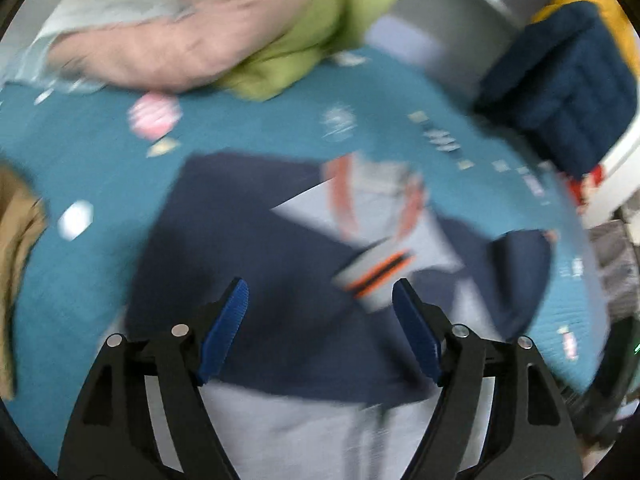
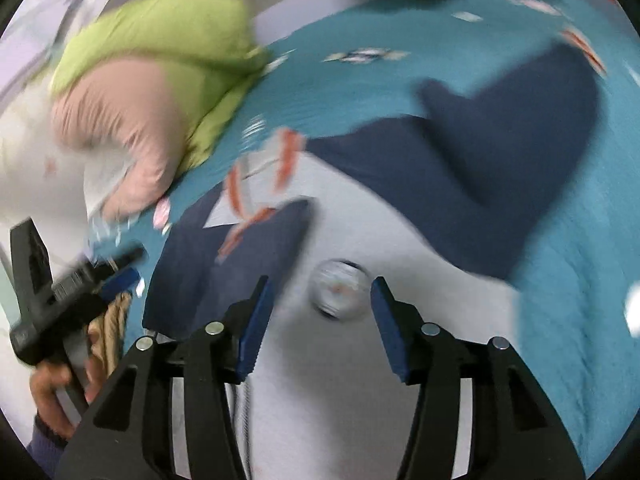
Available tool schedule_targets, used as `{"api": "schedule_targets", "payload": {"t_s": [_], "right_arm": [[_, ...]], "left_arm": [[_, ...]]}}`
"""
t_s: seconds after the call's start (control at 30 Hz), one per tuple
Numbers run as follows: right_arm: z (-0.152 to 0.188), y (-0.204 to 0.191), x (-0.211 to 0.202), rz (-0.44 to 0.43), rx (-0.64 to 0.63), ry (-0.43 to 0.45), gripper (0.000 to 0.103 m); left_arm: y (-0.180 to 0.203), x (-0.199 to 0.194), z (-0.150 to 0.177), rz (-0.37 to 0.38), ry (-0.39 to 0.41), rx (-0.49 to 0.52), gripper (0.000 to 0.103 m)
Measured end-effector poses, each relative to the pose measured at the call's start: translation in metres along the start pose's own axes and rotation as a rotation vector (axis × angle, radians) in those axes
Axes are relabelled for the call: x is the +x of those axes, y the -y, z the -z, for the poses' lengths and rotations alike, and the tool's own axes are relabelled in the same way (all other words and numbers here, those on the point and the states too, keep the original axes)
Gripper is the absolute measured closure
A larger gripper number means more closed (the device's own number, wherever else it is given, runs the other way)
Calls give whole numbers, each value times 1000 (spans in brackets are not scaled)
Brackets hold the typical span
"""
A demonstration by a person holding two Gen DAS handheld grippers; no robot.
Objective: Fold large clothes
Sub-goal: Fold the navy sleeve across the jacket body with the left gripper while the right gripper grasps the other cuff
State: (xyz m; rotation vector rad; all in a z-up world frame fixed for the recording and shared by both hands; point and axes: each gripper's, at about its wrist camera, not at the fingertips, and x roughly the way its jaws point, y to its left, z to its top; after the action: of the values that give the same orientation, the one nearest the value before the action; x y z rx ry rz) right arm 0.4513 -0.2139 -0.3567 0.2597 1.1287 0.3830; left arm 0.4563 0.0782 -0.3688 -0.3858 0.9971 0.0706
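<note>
Overhead, both views are motion-blurred, so fine detail is lost. Work surface: a teal spread (image 1: 248, 128) with small printed motifs, covering what may be a bed or a bench; cannot tell which. Task item: a navy and pale grey jacket (image 1: 248, 248) with orange-and-white striped trim lies flat on the spread, roughly centred. In the left wrist view one sleeve is folded across the body, its striped cuff (image 1: 376, 268) resting on the navy panel. In the right wrist view the other navy sleeve (image 2: 520, 152) stretches out to the right over the teal, and a round pale emblem (image 2: 340, 292) sits on the grey front. Left claw (image 1: 320, 320): blue pads apart, nothing between them, hovering above the jacket's navy part. Right claw (image 2: 320, 320): pads apart, nothing held, above the grey front with the emblem between the tips as seen. Left hand (image 2: 52, 396) grips the other tool's handle at the lower left edge of the right wrist view. At the far side of the spread, a heap of clothes: a pink garment (image 1: 168, 36) lying on a lime green one (image 1: 320, 40). A tan cloth (image 1: 16, 248) sits at the left edge. To the right, a dark blue ribbed knit (image 1: 560, 84) with a mustard piece behind it rests on a white ledge (image 1: 624, 160). White room fittings show beyond, blurred.
</note>
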Motion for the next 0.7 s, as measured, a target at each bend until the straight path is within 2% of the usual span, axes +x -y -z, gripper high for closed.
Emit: {"api": "schedule_targets", "payload": {"t_s": [0.07, 0.17, 0.2, 0.23, 0.3, 0.37, 0.4, 0.47, 0.5, 0.57, 0.6, 0.67, 0.7], "right_arm": [[-12, -31, 22, -14, -63, -33, 52], [-25, -71, 61, -61, -108, -103, 49], [-26, -79, 71, -73, -107, -118, 49], [-24, -89, 85, -48, -126, -147, 48], [-19, -105, 114, 64, -212, -211, 48], [-13, -112, 127, 136, -290, -224, 48], [-12, -114, 131, 164, -318, -225, 51], [-13, -114, 133, 224, -342, -228, 71], [-14, -111, 132, 246, -340, -223, 77], [-18, -97, 125, 222, -290, -217, 86], [-21, -90, 118, 215, -270, -200, 99], [-27, -77, 101, 206, -231, -147, 99], [-31, -69, 88, 162, -197, -114, 99]], "left_arm": [[-18, 4, 9, -90, -23, 30, 27], [-42, 23, 21, -193, -134, 67, 27], [-55, 29, 25, -188, -172, 49, 27], [-64, 30, 29, -174, -184, 31, 27], [-74, 28, 31, -149, -173, 25, 27], [-77, 26, 31, -133, -174, 30, 26], [-76, 27, 30, -132, -175, 32, 25], [-75, 30, 31, -129, -179, 31, 23], [-76, 31, 31, -127, -179, 28, 22], [-76, 31, 31, -121, -177, 17, 21], [-75, 31, 31, -123, -177, 14, 21], [-71, 31, 31, -125, -174, 18, 20], [-70, 34, 30, -127, -175, 19, 20]]}}
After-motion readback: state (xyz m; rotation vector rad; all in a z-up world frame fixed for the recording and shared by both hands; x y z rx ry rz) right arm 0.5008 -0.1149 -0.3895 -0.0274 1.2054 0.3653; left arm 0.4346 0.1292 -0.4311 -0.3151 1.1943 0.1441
